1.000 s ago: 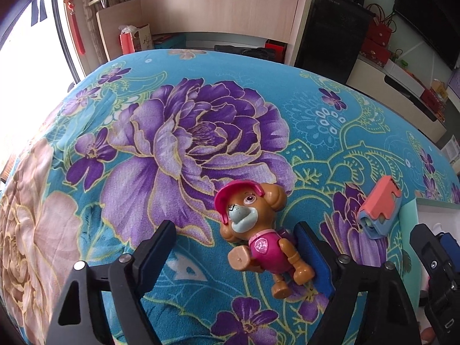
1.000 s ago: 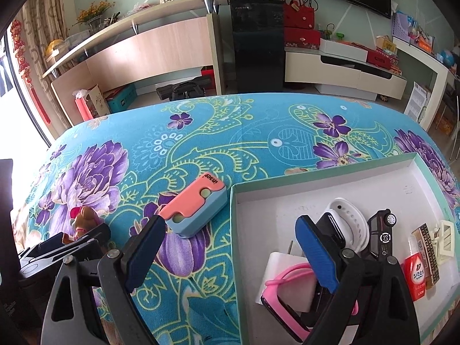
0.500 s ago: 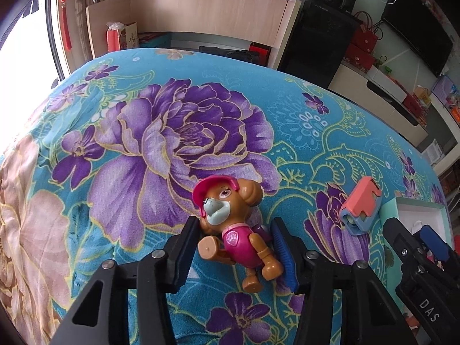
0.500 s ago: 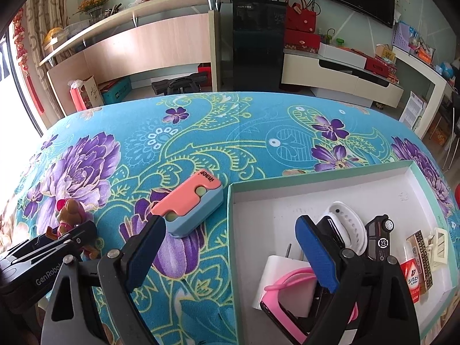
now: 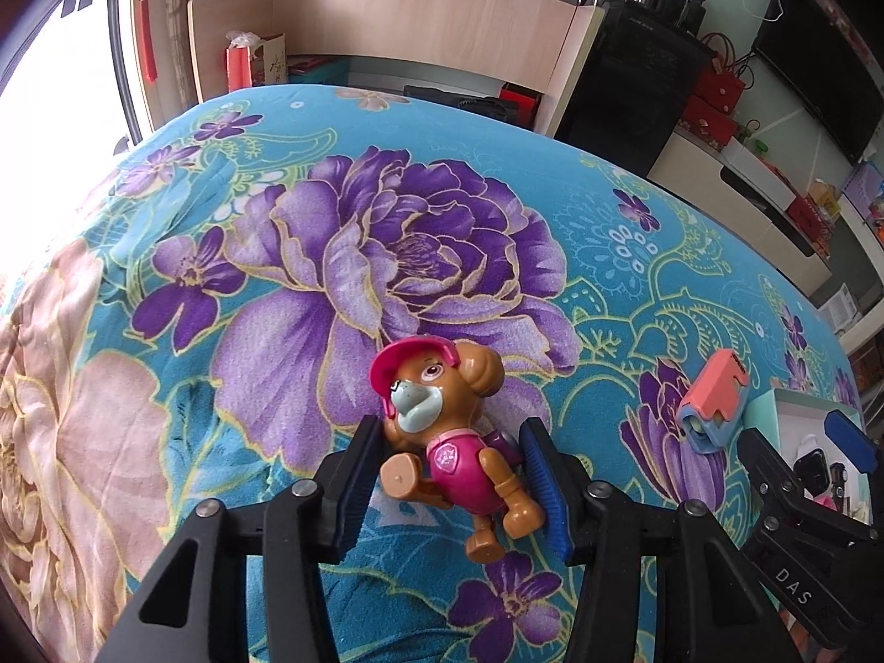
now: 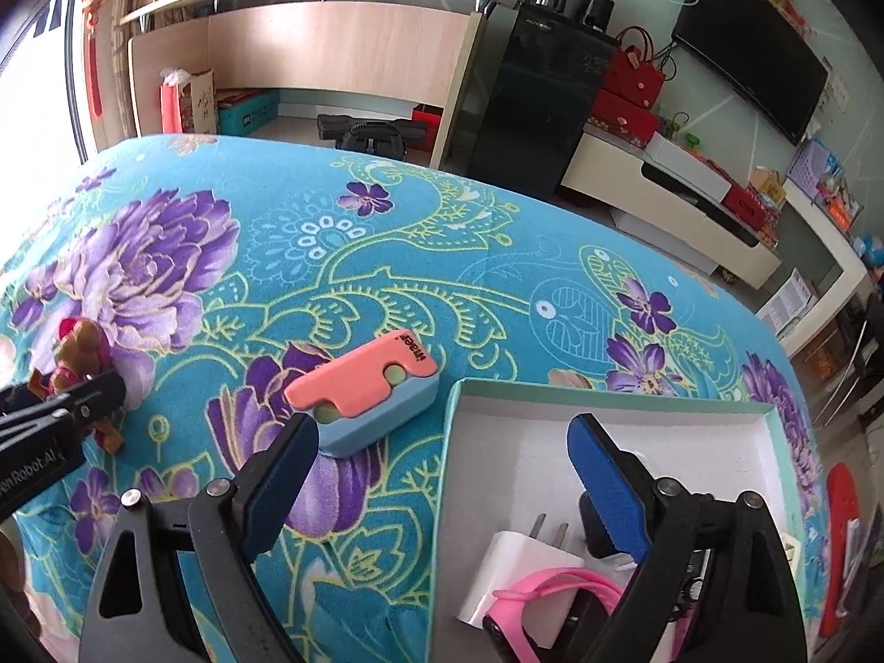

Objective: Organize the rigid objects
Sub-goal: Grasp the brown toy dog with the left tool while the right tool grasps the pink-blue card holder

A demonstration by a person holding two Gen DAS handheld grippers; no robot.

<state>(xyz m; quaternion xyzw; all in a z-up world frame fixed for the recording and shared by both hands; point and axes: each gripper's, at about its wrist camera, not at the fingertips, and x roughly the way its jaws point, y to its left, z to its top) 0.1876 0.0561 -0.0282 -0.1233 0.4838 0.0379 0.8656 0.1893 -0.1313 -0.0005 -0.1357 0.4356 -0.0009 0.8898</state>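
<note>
The left gripper (image 5: 450,489) had just been closing; its jaws stood narrow around the toy dog (image 5: 447,436), the blue pads against the torso on both sides. The dog lay on its back on the floral cloth (image 5: 276,276) covering the desk. The right gripper (image 6: 442,492) hung with jaws wide and nothing between them, straddling the near-left rim of the white box (image 6: 635,403). A white plug (image 6: 519,569) and a pink strap (image 6: 558,594) lay inside. The pink-and-blue case (image 6: 364,392) sat just beside the box's left corner, with bare cloth beyond.
</note>
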